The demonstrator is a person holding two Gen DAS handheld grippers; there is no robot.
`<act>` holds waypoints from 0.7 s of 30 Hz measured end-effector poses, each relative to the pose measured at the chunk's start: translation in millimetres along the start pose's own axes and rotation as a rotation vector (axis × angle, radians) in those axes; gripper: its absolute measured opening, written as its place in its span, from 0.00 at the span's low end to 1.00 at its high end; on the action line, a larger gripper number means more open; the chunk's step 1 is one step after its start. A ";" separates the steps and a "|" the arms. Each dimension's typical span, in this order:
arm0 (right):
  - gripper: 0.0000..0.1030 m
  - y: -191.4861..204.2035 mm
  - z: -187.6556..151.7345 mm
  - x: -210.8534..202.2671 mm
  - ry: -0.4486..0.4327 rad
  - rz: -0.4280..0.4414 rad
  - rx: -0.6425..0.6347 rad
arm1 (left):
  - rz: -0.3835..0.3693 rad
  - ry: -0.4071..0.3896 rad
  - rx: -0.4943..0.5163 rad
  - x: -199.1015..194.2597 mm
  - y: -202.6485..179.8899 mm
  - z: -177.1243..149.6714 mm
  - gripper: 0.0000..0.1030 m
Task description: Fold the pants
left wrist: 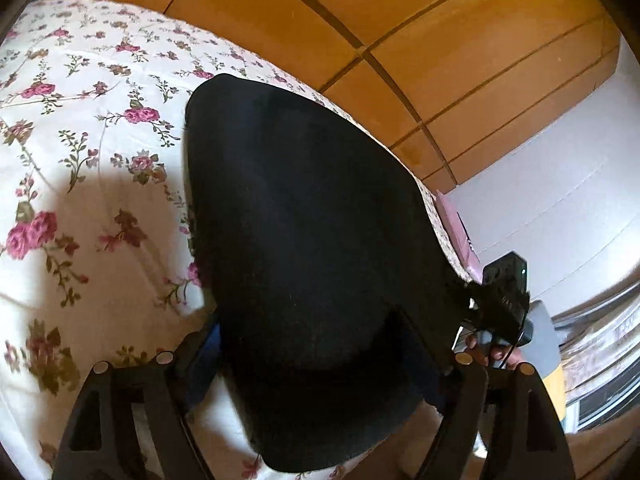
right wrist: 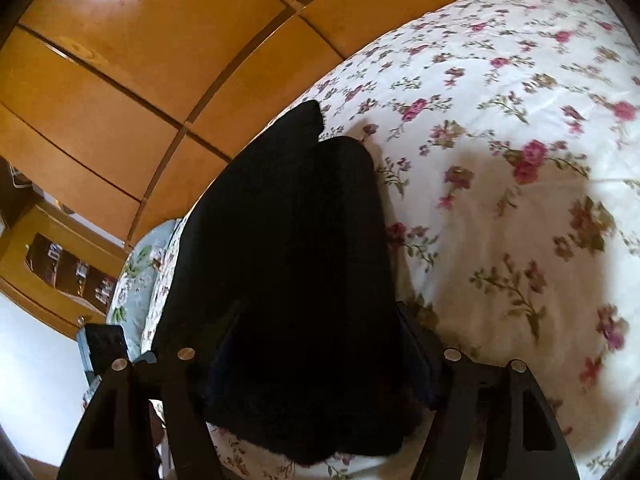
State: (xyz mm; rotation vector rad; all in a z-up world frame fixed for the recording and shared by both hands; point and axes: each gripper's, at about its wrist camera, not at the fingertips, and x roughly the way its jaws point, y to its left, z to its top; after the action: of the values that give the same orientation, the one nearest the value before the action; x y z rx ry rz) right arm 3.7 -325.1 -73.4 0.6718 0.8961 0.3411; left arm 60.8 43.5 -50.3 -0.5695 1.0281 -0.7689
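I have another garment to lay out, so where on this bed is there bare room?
The floral bedspread is bare on the side of the black pants away from the wooden wardrobe; the right wrist view shows the same stretch. It is crowded at the near end of the pants, where the left gripper and right gripper straddle the cloth.

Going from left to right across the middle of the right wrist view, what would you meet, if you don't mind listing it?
Wooden wardrobe doors → black pants → flowered bedsheet.
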 end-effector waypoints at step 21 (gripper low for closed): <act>0.48 32.4 -8.5 -5.0 -0.103 -0.065 -0.160 | 0.179 -0.129 0.247 -2.9 -57.6 0.0 0.56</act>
State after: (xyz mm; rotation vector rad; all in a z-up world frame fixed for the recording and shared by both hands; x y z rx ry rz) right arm -6.1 -300.3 -52.7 0.5070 0.7819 0.3141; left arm 43.1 10.5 -6.4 -0.3056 0.8374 -0.6789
